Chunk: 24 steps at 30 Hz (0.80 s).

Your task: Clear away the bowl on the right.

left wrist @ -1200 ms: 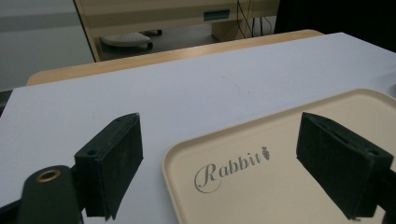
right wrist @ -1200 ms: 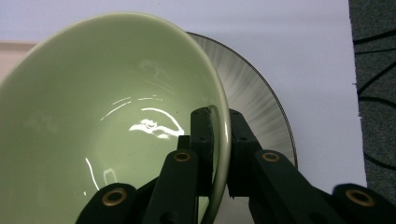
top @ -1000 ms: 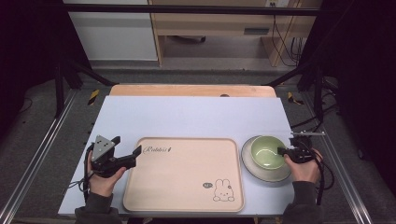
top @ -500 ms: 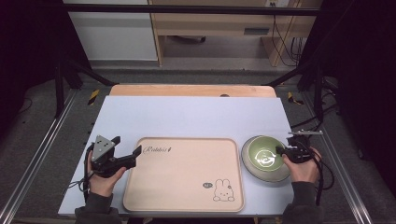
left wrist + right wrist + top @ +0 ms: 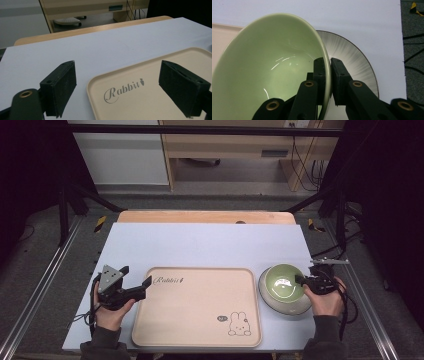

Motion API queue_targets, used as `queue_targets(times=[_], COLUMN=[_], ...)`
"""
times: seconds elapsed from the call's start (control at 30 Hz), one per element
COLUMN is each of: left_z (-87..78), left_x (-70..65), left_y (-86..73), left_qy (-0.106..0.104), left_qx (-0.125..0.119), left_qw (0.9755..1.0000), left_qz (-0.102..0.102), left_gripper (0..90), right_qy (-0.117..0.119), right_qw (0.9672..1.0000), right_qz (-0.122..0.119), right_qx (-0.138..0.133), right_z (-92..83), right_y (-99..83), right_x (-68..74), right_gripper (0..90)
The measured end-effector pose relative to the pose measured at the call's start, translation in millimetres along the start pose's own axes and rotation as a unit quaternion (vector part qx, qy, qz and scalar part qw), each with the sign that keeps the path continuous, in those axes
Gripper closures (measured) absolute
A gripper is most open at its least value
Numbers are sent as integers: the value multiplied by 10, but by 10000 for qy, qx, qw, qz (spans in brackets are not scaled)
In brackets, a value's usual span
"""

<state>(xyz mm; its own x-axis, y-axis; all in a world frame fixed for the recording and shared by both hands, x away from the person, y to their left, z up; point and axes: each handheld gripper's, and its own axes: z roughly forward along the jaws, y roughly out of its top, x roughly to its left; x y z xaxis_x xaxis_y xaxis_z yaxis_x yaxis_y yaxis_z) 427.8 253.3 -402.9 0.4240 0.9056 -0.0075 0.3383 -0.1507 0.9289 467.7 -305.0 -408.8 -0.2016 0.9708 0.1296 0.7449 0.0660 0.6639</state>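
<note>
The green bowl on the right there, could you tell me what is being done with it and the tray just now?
A person works at the table with a gripper in each hand. The right gripper is shut on the rim of the green bowl, one jaw inside and one outside; the bowl is tilted over a grey plate just right of the beige tray. The left gripper is open, holding nothing, its jaws straddling the tray's corner by the word Rabbit. The tray has nothing on it.

A glossy, glazed green ceramic bowl (image 5: 269, 67) with bright reflections sits on a smooth plate (image 5: 352, 55) with a streaked grey glaze. The beige tray (image 5: 197, 306) looks like matt plastic. Matt pale sheet covers the wooden table (image 5: 205, 217). Black gripper pads (image 5: 60, 86) look rubbery
</note>
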Motion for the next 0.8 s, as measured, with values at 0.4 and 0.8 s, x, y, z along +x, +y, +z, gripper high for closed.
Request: queue_targets(times=[0.4, 0.8], left_z=[-17, -21], left_x=[-8, -9], left_y=[13, 19], left_qy=[-18, -9], left_qx=[-42, -70], left_qw=[10000, 10000], left_qz=[29, 6], left_gripper=[138, 136], right_qy=[190, 571], right_qw=[9996, 9971], right_qz=[-116, -363], right_qx=[-159, -362], right_z=[-113, -229], right_y=[49, 102], right_x=[123, 328], right_gripper=[832, 831])
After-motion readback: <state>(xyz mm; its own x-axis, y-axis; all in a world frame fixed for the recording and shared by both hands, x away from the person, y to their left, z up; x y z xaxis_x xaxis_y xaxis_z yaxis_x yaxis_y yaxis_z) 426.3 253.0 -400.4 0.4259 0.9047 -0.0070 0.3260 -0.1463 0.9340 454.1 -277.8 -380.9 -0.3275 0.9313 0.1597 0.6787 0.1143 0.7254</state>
